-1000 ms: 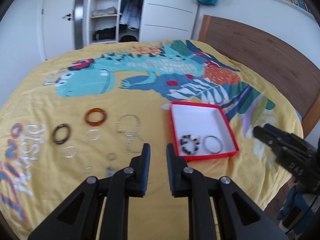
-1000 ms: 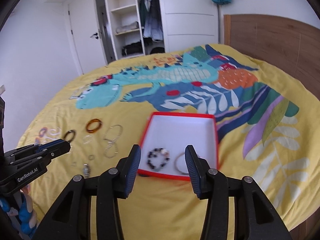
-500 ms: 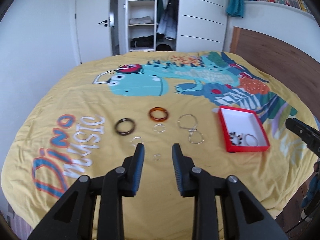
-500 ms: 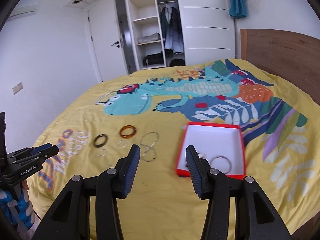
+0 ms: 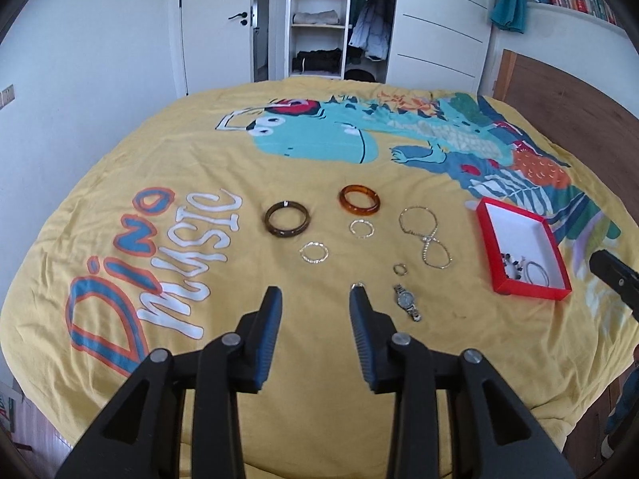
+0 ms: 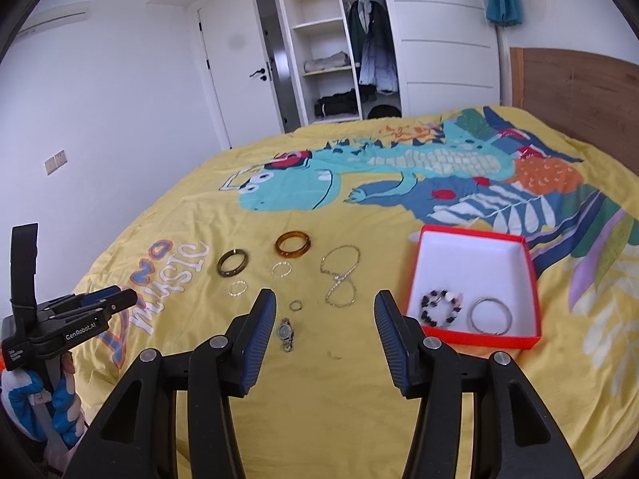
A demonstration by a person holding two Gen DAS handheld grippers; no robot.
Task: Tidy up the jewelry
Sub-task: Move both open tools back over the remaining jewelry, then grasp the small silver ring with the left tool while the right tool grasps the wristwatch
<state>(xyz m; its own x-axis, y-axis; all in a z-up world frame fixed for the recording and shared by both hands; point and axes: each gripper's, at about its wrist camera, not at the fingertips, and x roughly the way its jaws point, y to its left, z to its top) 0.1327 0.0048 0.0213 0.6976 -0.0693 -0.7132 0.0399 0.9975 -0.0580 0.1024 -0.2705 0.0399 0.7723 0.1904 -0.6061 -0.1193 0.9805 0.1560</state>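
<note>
Jewelry lies on a yellow bedspread: a dark bangle (image 5: 286, 220) (image 6: 233, 262), an amber bangle (image 5: 359, 200) (image 6: 293, 244), two thin silver rings (image 5: 314, 252), a chain necklace (image 5: 426, 236) (image 6: 340, 275), a small ring (image 5: 400, 269) and a wristwatch (image 5: 407, 301) (image 6: 286, 333). A red box (image 5: 490, 253) (image 6: 531, 279) holds a beaded bracelet (image 6: 440, 307) and a silver bangle (image 6: 490, 315). My left gripper (image 5: 315, 307) is open and empty, above the near bed, short of the rings. My right gripper (image 6: 325, 311) is open and empty, between the watch and the box.
The bed's wooden headboard (image 6: 579, 88) is at the right. An open wardrobe (image 5: 319, 20) and a door (image 5: 217, 24) stand beyond the bed. The left gripper also shows at the left edge of the right wrist view (image 6: 96, 303).
Both grippers have pulled back and up from the box and swung left. The left gripper's jaws have opened wider. The loose jewelry now lies ahead of both.
</note>
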